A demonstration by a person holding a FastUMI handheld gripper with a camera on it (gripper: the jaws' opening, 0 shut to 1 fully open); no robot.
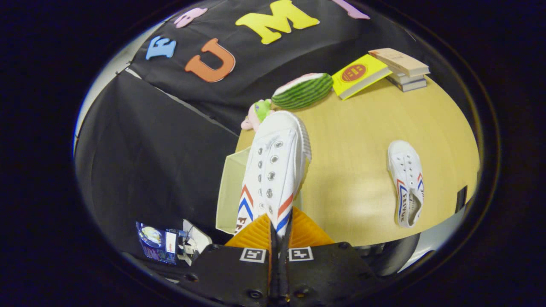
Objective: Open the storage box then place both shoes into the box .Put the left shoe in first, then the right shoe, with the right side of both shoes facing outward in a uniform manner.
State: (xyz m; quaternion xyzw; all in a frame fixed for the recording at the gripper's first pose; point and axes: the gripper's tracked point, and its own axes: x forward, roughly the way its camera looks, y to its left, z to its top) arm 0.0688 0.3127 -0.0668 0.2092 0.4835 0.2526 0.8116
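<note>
Canvas shoe (273,170) is light and floppy – stiff only at the rubber sole and toe cap, so the upper folds if pinched. I've got it by the heel-end edge of the upper, which looks like the sensible place: thin fabric, easy for the fingers to bite, and the sole hangs free. My gripper (279,230) is nearly closed, fingers pressed together on that thin rim of canvas with almost no gap, both pads on it as far as I can see. The shoe sticks straight out ahead of the fingers, toe pointing away, lifted off the table (367,128). Just behind and beside it sits the pale translucent box (230,192) at the table's near-left corner – can't tell from here whether its lid is fully out of the way. The second shoe (406,183) lies on the table well off to the right, opening toward me. Expect the held shoe to swing or droop on such a small grip, so slow moves. Beyond it: a watermelon toy (303,90), a small plush (257,114), a yellow book (359,74) and a stack of books (403,68).
</note>
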